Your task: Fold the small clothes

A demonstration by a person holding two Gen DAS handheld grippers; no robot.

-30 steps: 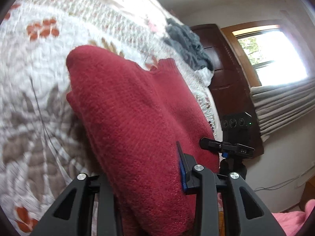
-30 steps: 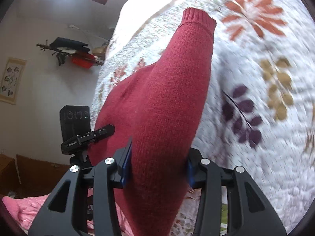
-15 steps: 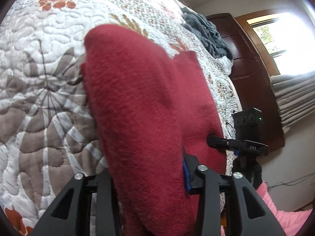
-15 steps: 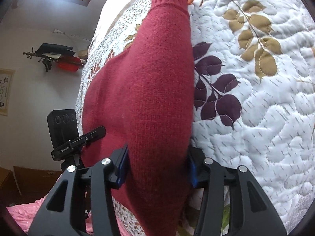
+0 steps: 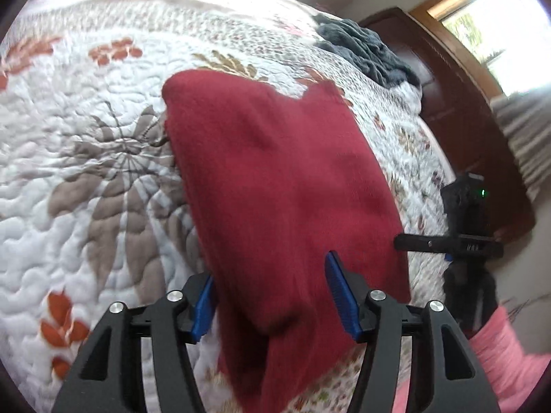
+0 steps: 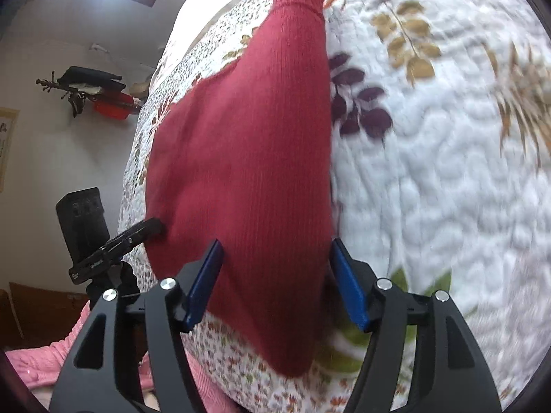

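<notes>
Dark red knitted sweater (image 5: 282, 186) spread on white floral quilted bed (image 5: 86, 189); left gripper (image 5: 275, 296) and right gripper (image 6: 275, 282) jaws spread either side of its near edge. Crumpled grey garment (image 5: 365, 51) far off; black camera on tripod (image 6: 89, 234) beside bed.

Bed with floral quilt (image 5: 103, 179), red sweater (image 5: 275, 179) spread on it, grey garment (image 5: 365, 51) heaped beyond

Both grippers look the same: the left gripper (image 5: 275, 296) and right gripper (image 6: 277, 282) are matte black plastic with triangular cutouts in the outer arms, shiny silver screws at the joints, and ribbed blue pads (image 5: 341, 296) lining the inside of each finger (image 6: 203, 282).
</notes>
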